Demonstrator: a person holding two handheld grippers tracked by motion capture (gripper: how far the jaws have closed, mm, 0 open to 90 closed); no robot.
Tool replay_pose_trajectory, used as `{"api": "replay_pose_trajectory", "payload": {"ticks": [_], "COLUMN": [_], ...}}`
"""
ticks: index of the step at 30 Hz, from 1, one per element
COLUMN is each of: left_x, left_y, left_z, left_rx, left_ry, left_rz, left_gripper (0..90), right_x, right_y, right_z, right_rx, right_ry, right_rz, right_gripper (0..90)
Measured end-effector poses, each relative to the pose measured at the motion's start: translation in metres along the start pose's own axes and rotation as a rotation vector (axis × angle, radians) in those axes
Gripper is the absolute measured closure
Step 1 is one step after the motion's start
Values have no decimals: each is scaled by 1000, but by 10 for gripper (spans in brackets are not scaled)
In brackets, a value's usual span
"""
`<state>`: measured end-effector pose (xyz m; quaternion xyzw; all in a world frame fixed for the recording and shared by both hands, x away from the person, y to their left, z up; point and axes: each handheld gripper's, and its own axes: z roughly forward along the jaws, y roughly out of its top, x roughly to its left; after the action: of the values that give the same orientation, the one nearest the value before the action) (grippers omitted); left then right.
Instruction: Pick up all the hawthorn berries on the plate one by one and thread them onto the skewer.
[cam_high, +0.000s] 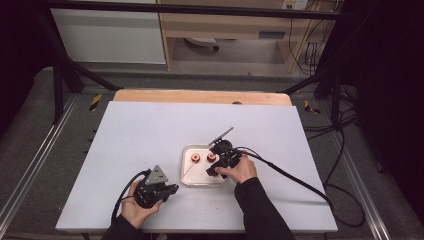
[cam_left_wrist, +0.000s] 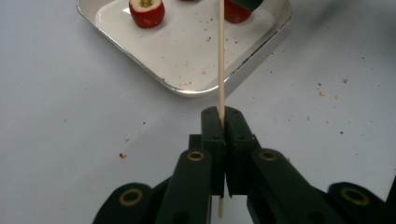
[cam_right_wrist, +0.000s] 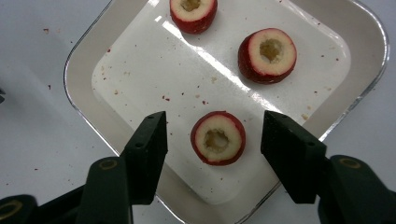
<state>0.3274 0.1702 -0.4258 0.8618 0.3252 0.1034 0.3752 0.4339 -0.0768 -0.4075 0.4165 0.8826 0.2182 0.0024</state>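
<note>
top fruit (cam_right_wrist: 193, 14) cut by frame edge, skewer (cam_left_wrist: 220, 60) tip cropped

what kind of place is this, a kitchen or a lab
Most likely a lab recording bench, not a kitchen: a bare white table inside a black metal frame, cables trailing to handheld grippers, and one small tray of cored red fruit pieces.

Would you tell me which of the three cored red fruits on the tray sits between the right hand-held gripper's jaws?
The cored fruit nearest the tray's lower edge in the right gripper view; the right hand-held gripper straddles it untouched, while the other two lie beyond.
</note>
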Motion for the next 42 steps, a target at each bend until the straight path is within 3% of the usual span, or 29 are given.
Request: {"api": "replay_pose_trajectory", "payload": {"ticks": [4, 13, 27, 42], "left_x": [0, 1, 1, -1], "left_y": [0, 0, 0, 0], "left_z": [1, 2, 3, 1], "left_rx": [3, -10, -8, -5], "left_ry": [-2, -11, -12, 1], "left_rz": [-1, 13, 15, -7], "left_gripper": [883, 883, 883, 883], "right_x": [-2, -4, -5, -3], "right_y": [1, 2, 2, -1], "right_z": [4, 9, 10, -17], "right_rx": [31, 47, 59, -74], "right_ry": [-1, 3, 9, 44], "right_rz": [-26, -55, -34, 13], "right_gripper": [461, 527, 592, 593]}}
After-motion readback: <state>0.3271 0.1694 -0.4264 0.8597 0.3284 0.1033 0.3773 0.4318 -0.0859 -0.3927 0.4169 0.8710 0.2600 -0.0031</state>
